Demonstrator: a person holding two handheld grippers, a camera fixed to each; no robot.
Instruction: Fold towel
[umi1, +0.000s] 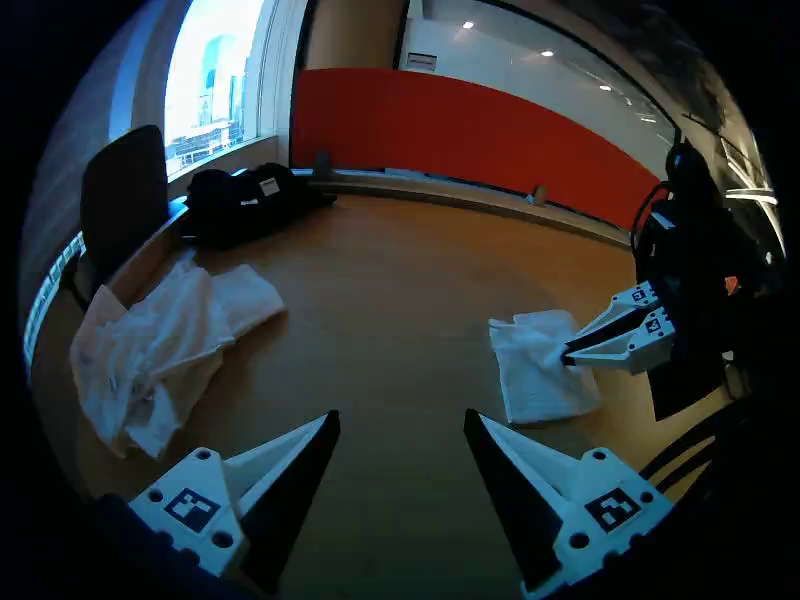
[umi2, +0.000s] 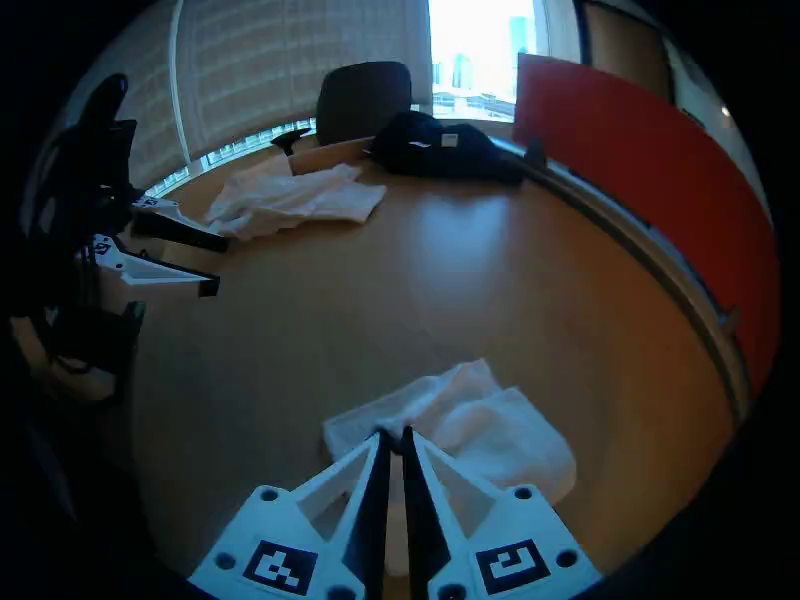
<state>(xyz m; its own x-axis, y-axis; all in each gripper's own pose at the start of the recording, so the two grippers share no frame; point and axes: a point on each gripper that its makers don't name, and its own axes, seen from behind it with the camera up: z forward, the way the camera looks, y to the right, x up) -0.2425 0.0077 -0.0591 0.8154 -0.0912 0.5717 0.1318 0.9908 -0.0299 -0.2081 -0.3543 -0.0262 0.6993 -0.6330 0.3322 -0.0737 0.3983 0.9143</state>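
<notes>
Near: I read the right gripper (umi2: 394, 435) pinched closed on the towel's (umi2: 490, 430) near edge, the towel flat on the table (umi2: 400, 290). Left gripper (umi1: 400, 420) spread wide, holding nothing. Broad open tabletop beyond. Far edge: cloth pile (umi1: 150, 350), bag (umi1: 245, 200).

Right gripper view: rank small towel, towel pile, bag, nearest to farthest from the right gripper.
1. small towel, at the right gripper fingertips.
2. towel pile, far left on the table.
3. bag, far edge, centre.
</notes>
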